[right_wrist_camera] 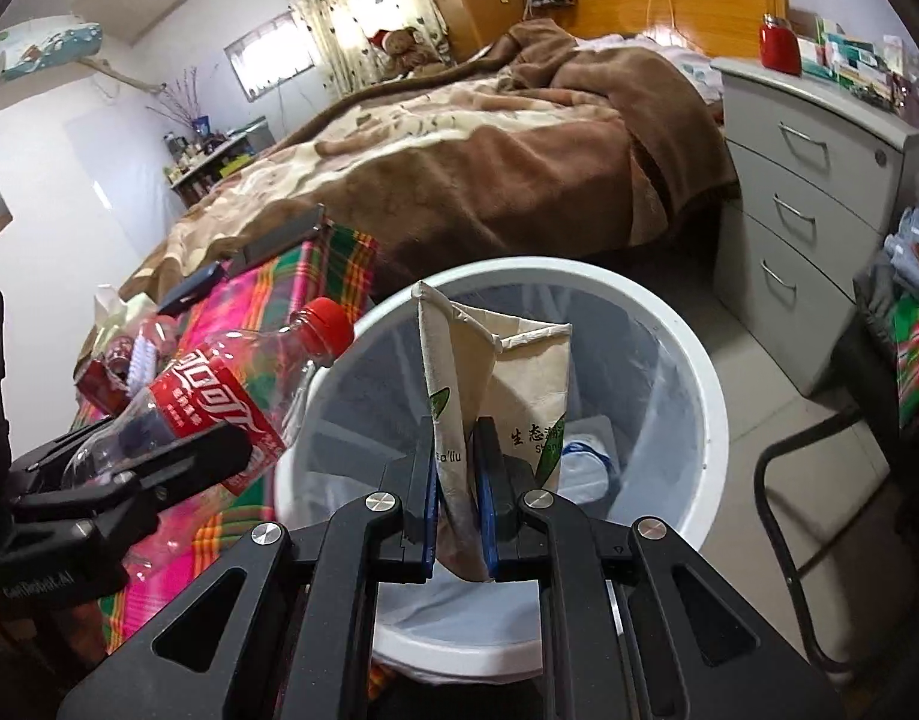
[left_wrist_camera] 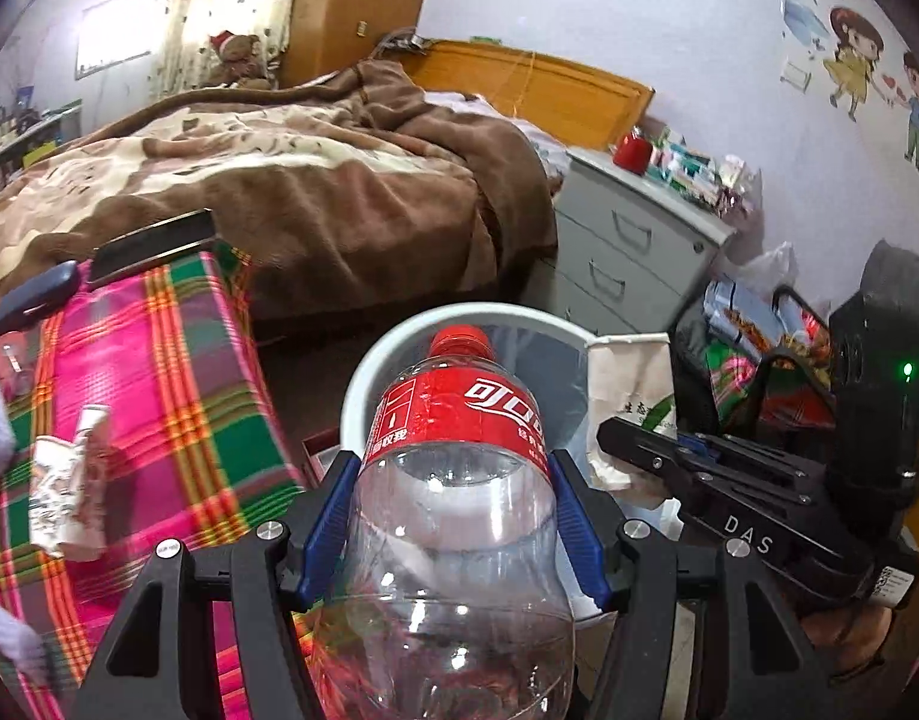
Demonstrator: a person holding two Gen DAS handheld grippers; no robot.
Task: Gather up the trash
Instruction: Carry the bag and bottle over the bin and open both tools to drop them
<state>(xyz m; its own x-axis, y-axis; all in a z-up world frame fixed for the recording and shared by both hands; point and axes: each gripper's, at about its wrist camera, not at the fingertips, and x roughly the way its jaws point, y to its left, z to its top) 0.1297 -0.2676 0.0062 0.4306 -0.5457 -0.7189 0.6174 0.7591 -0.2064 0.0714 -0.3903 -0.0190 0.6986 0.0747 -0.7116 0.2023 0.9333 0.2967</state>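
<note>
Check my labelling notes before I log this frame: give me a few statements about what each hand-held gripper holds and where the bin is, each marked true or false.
1. The left hand-held gripper grips a clear plastic bottle. True.
2. The bottle's cap is blue. False: it is red.
3. The right hand-held gripper clamps a paper bag. True.
4. The white bin is empty. False: some white trash lies at its bottom.
5. The paper bag hangs above the bin's opening. True.
</note>
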